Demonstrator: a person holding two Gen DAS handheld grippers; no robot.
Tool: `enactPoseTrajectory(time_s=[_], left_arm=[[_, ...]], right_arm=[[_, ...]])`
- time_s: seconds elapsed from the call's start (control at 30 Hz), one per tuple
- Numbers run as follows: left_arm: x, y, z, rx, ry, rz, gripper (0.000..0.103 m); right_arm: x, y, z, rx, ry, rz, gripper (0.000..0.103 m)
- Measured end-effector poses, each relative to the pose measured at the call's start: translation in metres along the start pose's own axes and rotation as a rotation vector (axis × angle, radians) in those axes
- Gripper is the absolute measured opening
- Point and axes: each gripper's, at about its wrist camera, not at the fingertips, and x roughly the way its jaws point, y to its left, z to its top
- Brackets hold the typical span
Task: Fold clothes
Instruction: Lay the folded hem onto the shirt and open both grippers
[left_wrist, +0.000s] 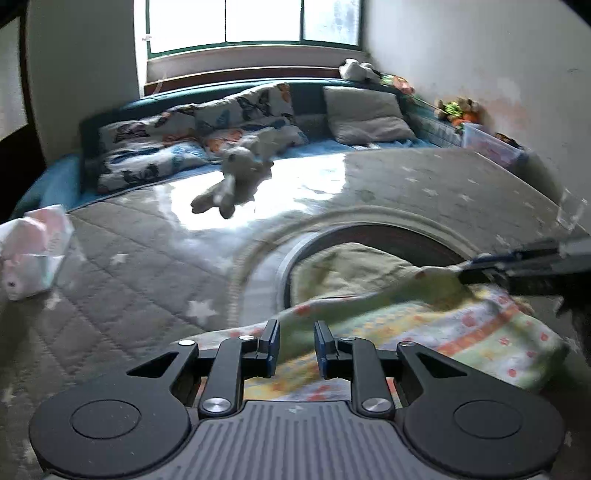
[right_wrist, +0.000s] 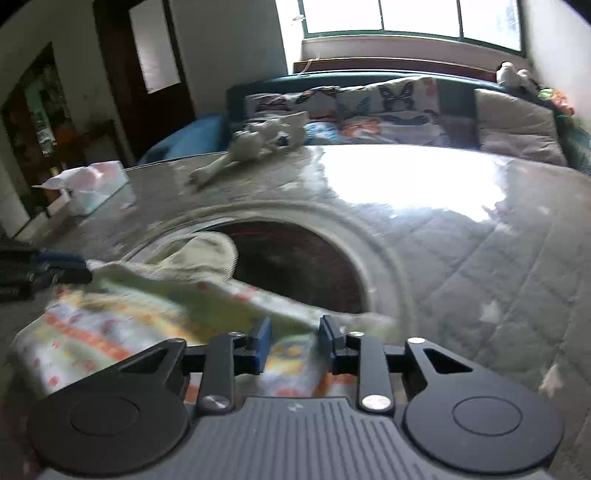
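As it lies flat, garment long axis crosswise

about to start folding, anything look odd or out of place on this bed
A plush toy lies sprawled on the grey star quilt, away from the pillows. A tissue pack sits near the quilt's left edge. The patterned garment is rumpled, not flat. Both the left claw and right claw are open over it.

Motion blur smears the patterned garment; its near edge is hidden beneath the left claw body.
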Motion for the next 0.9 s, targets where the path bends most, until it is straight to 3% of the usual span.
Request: enactPoseTrajectory(time_s=[0.2,0.33,0.57,0.9], left_arm=[[0.02,-0.015,0.006,0.012,0.019,-0.048,0.021],[0.036,-0.013,0.01,-0.011,0.038,-0.046,0.02],[0.039,-0.006,0.012,-0.067,0.027,-0.062,0.02],[-0.012,-0.04,-0.023,0.12,-0.025,-0.077,0.02]], right_arm=[[-0.013,0.022,0.008,-0.047,-0.041,0.088,0.024],[0.002,0.041,0.014,-0.076,-0.012,0.162,0.022],[0.036,0.048,0.021,-0.077,0.04,0.128,0.022],[0.005,0.072,0.02,-0.191,0.027,0.218,0.024]])
